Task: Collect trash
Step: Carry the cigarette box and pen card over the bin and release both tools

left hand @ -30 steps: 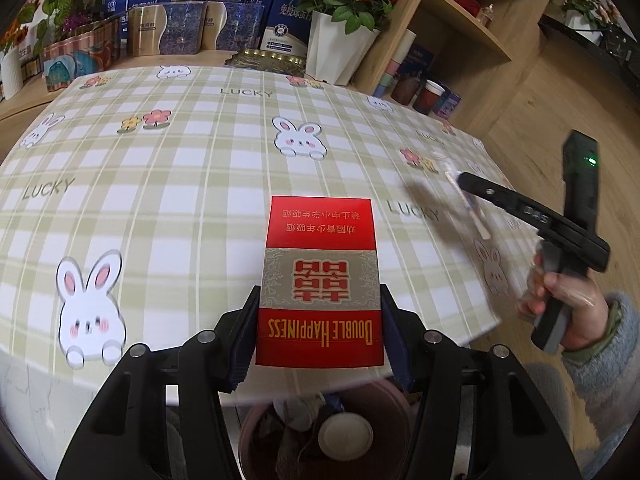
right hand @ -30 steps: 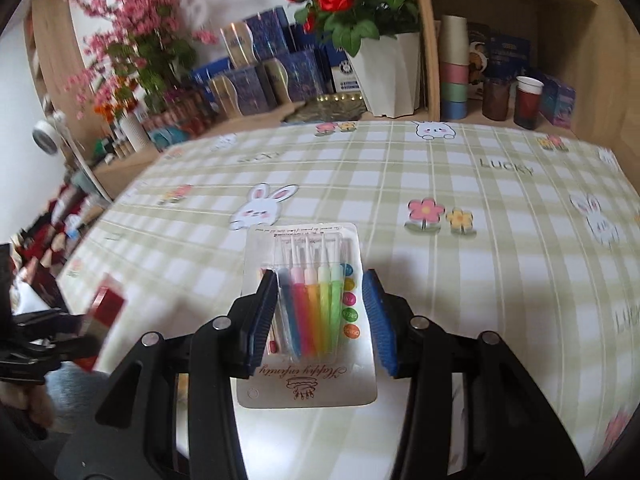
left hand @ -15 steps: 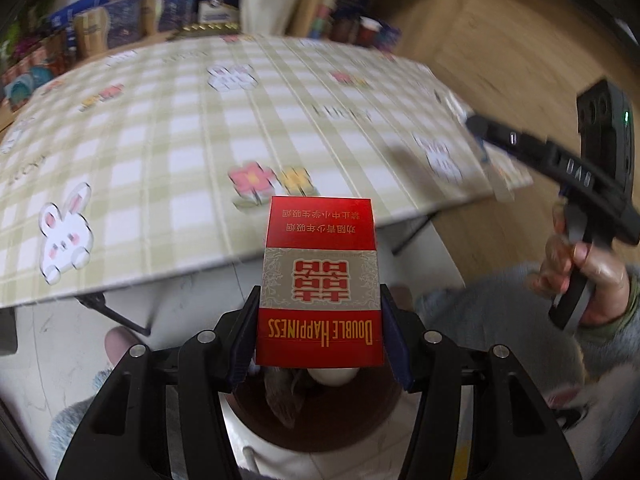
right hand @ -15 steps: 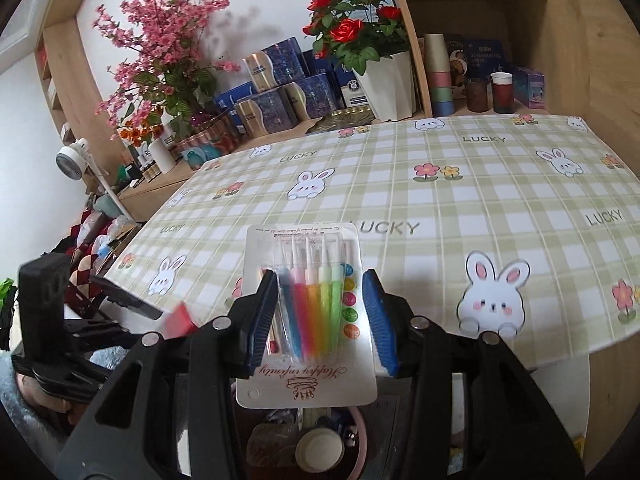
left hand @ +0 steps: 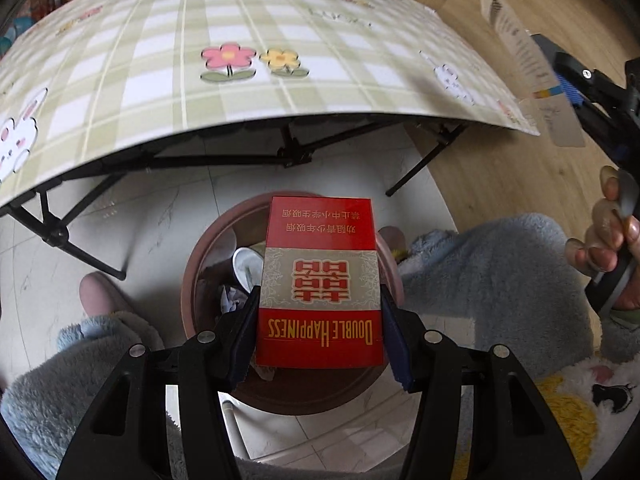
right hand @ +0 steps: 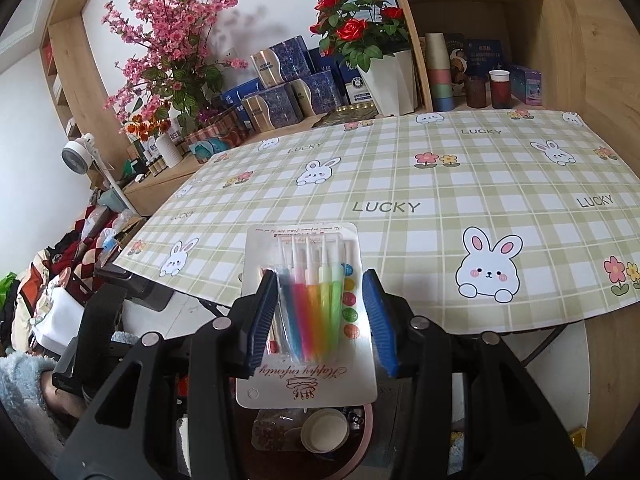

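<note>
Both grippers grip trash: left gripper (left hand: pixel 318 322) clamps cigarette box (left hand: pixel 320 280) above bin (left hand: pixel 196 280).

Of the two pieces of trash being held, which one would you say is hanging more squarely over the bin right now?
The red cigarette pack in the left claw: the brown bin fills the view right beneath it. The candle pack in the right claw only overlaps the bin's edge, partly before the table.

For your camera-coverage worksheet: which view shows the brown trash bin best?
The left wrist view: it looks down into the brown trash bin, showing its rim and the trash inside, partly behind the held red cigarette pack. The right wrist view catches only a sliver of the bin under the candle pack.
</note>
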The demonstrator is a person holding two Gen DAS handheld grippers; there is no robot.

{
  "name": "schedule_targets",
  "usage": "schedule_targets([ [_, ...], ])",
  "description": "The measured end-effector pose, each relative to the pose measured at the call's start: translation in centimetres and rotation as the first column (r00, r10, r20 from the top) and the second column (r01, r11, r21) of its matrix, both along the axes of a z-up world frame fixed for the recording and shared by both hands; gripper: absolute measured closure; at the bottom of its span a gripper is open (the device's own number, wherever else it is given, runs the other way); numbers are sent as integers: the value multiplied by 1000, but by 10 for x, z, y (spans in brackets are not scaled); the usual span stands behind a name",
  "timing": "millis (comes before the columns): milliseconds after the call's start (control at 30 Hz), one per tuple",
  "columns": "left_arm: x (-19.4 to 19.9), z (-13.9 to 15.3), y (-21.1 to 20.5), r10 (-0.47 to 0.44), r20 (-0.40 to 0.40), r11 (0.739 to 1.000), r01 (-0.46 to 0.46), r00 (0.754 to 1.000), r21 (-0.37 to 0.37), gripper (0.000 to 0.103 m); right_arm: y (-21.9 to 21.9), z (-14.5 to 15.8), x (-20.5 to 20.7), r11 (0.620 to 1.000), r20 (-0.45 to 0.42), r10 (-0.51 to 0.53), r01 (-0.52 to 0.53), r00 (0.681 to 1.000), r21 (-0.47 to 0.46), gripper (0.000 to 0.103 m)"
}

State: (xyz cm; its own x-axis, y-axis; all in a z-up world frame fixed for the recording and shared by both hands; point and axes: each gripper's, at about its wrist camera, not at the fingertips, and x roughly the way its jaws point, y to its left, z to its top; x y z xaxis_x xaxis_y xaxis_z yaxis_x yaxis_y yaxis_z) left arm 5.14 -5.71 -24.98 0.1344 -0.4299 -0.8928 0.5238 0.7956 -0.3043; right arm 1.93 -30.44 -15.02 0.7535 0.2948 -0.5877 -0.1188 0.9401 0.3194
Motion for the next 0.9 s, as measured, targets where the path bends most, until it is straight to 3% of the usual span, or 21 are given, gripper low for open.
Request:
schedule_targets([
  [267, 8, -6, 0, 20, -21, 1000, -20, 1000, 2, 45, -1, -4, -1, 1000, -15, 0, 0, 1000, 14, 57],
  [367, 8, 6, 6, 47, 13, 998, -46, 999, -38, 36, 2, -4, -1, 1000, -18, 7, -7, 1000, 15, 57],
  [467, 9, 19, 11, 84, 47, 995, -81, 995, -60, 34, 4, -6, -1, 1000, -27, 16, -16, 1000, 15, 57],
  [567, 11, 37, 24, 159, 81, 984, -151, 984, -91, 27, 8, -8, 0, 999, -35, 31, -30, 999, 16, 57],
  [700, 9, 76, 47, 290, 149, 947, -260, 945, -189, 20, 18, -11, 0, 998, -50, 58, -57, 997, 14, 57],
  [767, 7, 96, 59, 350, 205, 926, -305, 914, -221, 17, 27, -14, -1, 997, -64, 80, -79, 995, 12, 57],
  [900, 0, 128, 85, 470, 318, 878, -397, 823, -268, 11, 47, -20, -3, 991, -98, 132, -132, 986, 4, 57],
])
